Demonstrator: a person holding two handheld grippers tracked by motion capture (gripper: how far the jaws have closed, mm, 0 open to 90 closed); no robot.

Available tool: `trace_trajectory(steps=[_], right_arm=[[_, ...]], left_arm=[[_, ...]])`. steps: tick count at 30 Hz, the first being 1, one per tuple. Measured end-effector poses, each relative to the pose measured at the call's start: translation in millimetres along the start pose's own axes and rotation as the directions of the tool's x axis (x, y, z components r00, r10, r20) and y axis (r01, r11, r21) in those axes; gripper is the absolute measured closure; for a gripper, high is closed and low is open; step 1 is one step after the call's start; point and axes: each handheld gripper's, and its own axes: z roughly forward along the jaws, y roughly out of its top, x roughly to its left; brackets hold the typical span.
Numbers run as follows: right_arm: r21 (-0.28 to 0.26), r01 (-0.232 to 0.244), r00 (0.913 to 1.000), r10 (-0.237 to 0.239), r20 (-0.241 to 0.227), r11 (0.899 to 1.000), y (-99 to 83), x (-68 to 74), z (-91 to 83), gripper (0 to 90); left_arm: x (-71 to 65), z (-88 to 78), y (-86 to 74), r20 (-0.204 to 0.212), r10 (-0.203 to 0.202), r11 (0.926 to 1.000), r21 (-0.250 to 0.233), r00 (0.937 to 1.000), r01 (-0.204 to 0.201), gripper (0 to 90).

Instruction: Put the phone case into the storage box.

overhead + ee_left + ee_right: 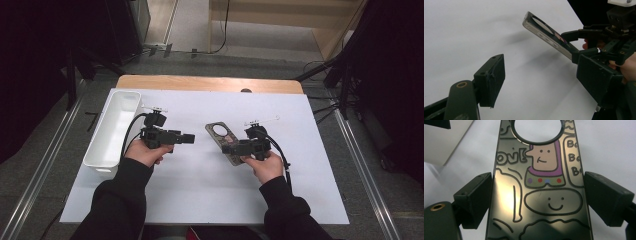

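A shiny phone case [219,131] with cartoon drawings and a round camera hole [537,130] is held near the middle of the white sheet. My right gripper [226,148] is shut on it, with one pad on each long edge [537,195]. In the left gripper view the case [544,35] sticks out tilted from the right gripper [571,42], raised off the sheet. My left gripper [192,138] points at the case from the left. Its jaws [539,70] stand open with nothing between them.
A long white bin [114,125] lies along the left edge of the white sheet [200,190]. The wooden table's far edge [210,83] shows behind the sheet. Dark stands and cables surround the table on the floor.
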Motion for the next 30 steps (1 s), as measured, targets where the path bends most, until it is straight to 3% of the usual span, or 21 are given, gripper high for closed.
trace_trajectory(steps=[12, 18, 25, 30], right_arm=[[-0.023, -0.014, 0.9999, 0.014, -0.008, 1.000, -0.3, 3.8, 4.7, 10.8], [-0.043, -0.018, 0.9998, 0.018, -0.008, 0.999, -0.9, 6.4, 7.2, 10.8], [-0.055, -0.022, 0.9997, 0.022, -0.007, 0.998, -0.8, 10.3, 10.7, 10.8], [-0.070, -0.033, 0.9994, 0.032, -0.010, 0.997, -1.3, 10.3, 10.0, 10.8]], left_arm=[[2.5, 11.5, 9.1, -0.007, -0.045, 0.9989, 0.013, 0.9990, 0.045, 22.9], [0.0, 15.6, 13.4, -0.042, -0.020, 0.9997, 0.009, 0.9989, 0.021, 23.0], [2.2, 23.5, 17.8, -0.019, -0.068, 0.9976, 0.014, 0.9975, 0.068, 23.0], [2.9, 28.0, 21.0, -0.028, -0.090, 0.9956, 0.021, 0.9955, 0.091, 23.0]])
